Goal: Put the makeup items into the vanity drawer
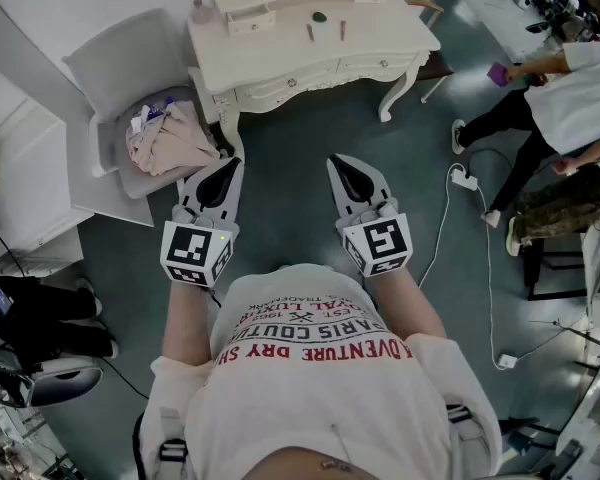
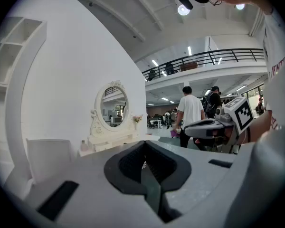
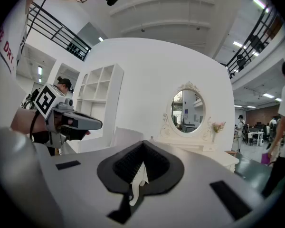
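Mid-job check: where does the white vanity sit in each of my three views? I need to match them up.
Head view: the vanity is at top centre, ahead of the person.
Left gripper view: the vanity is left of centre, just above the jaws.
Right gripper view: the vanity is right of centre, under its oval mirror.
Shared landmark: the white chair, left of the vanity in all three.
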Demonstrator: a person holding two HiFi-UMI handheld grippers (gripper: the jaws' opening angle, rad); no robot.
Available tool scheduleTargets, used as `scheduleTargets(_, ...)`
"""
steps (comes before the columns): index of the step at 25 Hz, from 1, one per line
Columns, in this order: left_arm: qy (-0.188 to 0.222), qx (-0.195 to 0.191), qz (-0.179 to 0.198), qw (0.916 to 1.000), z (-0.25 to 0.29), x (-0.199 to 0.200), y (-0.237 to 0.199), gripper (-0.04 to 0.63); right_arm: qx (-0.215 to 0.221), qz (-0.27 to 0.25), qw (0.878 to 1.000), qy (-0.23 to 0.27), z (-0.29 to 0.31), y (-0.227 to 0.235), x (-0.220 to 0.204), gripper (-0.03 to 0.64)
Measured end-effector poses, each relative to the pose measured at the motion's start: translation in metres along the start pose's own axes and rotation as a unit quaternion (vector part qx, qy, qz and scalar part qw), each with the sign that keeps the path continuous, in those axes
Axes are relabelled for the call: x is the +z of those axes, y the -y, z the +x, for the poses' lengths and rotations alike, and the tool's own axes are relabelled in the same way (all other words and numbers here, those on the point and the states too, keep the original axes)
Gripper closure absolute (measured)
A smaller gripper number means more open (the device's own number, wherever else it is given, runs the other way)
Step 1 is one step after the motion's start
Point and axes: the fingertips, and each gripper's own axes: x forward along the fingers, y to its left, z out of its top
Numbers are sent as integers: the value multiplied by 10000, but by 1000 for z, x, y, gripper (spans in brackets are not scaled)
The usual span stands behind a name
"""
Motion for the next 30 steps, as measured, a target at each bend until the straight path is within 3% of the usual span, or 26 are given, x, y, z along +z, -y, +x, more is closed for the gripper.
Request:
scheduleTargets(13, -66, 6, -112, 9999, 13, -1, -9, 588, 8, 59, 10000, -45, 11, 7, 4, 620)
scheduleTargets(19, -52, -22, -136, 9999, 20, -5, -18, 588, -225, 274, 9994, -61, 25, 15, -2, 620)
scheduleTargets(26, -196, 5, -197, 9996, 46, -16, -29, 588, -123, 305, 9994, -122, 52, 35, -10, 620)
scheduleTargets(30, -263, 249, -220, 9991, 82, -22, -37, 588, 82, 275, 9995, -126, 77, 66, -21, 620)
